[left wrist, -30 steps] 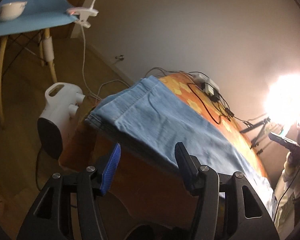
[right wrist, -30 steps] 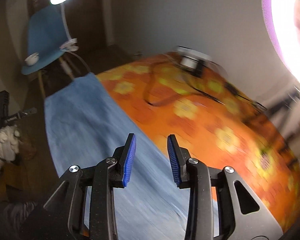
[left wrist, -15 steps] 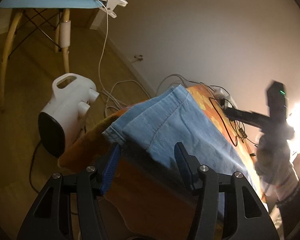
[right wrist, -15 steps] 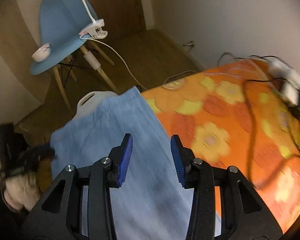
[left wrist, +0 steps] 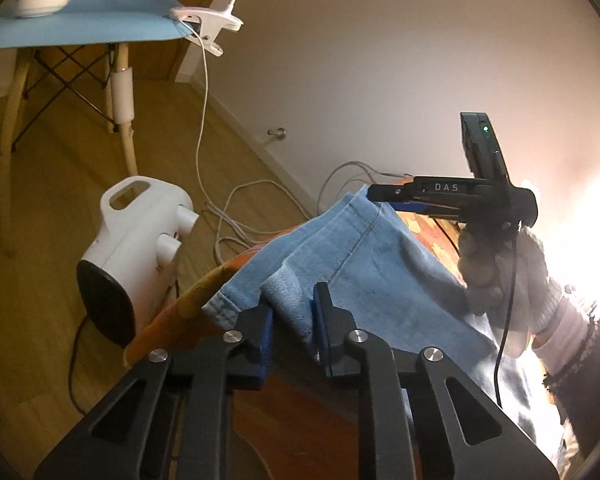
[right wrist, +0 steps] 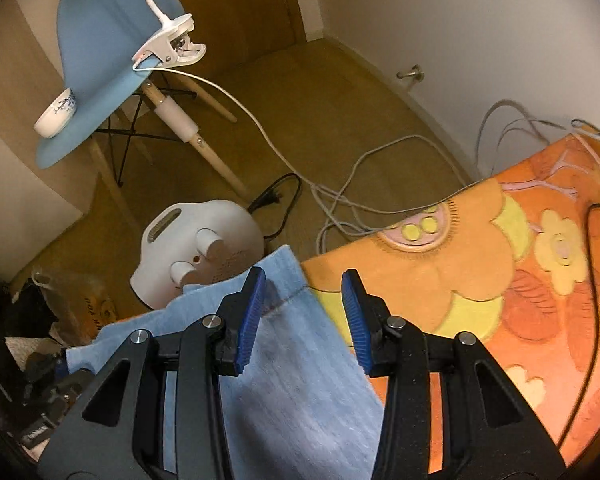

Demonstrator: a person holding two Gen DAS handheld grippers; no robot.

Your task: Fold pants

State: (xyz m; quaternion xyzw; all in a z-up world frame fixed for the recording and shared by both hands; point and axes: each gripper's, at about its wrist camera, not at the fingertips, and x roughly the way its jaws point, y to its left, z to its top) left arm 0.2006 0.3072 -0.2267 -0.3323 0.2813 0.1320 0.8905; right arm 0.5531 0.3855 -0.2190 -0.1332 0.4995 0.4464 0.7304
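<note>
Left gripper [left wrist: 291, 322] closing, near pants [left wrist: 364, 264] hem corner bunched between pads. Right gripper [right wrist: 303, 314] held apart over far corner; lowered onto hem before clamping advised.

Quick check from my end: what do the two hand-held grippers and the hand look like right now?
Left hand-held gripper: black frame with triangular cut-outs, silver screws, blue ribbed pads. Right hand-held gripper has the same build; from the side it shows white "DAS" lettering, a black upright module with a green light, and a thin black cable. The right hand wears a light knit glove, a dark beaded bracelet and a dark sleeve.
</note>
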